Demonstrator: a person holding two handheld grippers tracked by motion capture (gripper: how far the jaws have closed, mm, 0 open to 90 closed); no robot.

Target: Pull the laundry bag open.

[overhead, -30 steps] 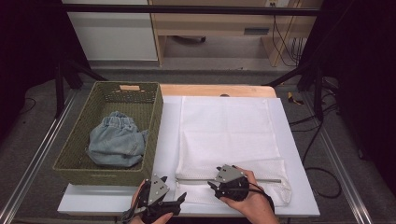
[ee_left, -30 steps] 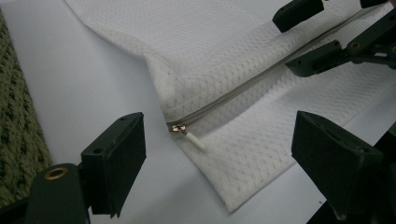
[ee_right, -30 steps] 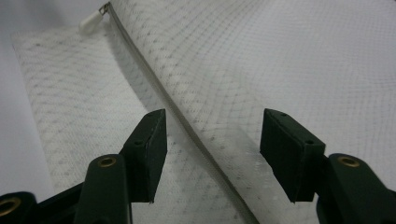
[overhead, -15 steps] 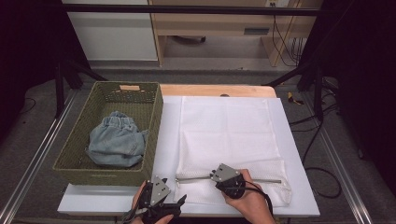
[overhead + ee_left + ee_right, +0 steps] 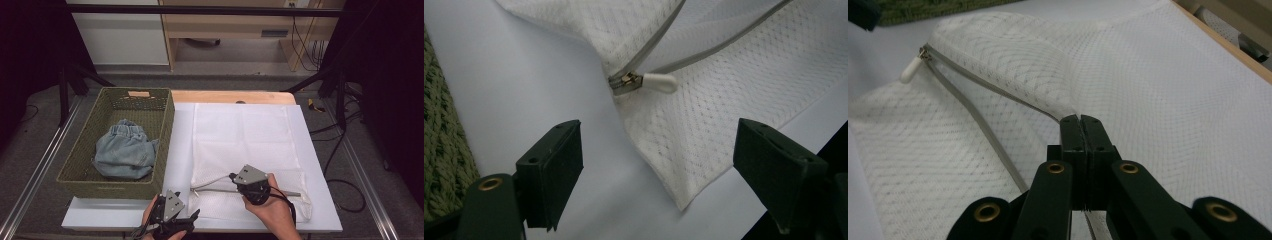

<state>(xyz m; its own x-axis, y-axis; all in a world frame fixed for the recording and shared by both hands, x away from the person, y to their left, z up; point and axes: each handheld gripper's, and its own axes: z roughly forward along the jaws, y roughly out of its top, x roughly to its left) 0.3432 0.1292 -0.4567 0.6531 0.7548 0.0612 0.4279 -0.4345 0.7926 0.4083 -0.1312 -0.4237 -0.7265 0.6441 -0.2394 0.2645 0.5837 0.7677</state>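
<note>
A white mesh laundry bag [image 5: 245, 135] lies flat on the white table, its zipper running along the near side. My right gripper [image 5: 234, 177] is shut on the upper zipper edge [image 5: 998, 90]; its jaws have just been closing on that edge, which is raised off the table so the mouth gapes. The white zipper pull [image 5: 659, 82] sits at the bag's left end. My left gripper [image 5: 659, 135] hovers open just before that corner of the bag [image 5: 704, 115]; its jaws have just narrowed slightly and its pads touch nothing.
A green woven basket [image 5: 115, 95] stands at the left of the table with a pair of denim shorts [image 5: 125, 150] inside. The table's front edge [image 5: 200, 227] runs right under both hands. Black stand legs and cables flank the table.
My right gripper has closed on the zipper's upper edge and risen a little, pulling that edge up. The left gripper has stayed where it was.
</note>
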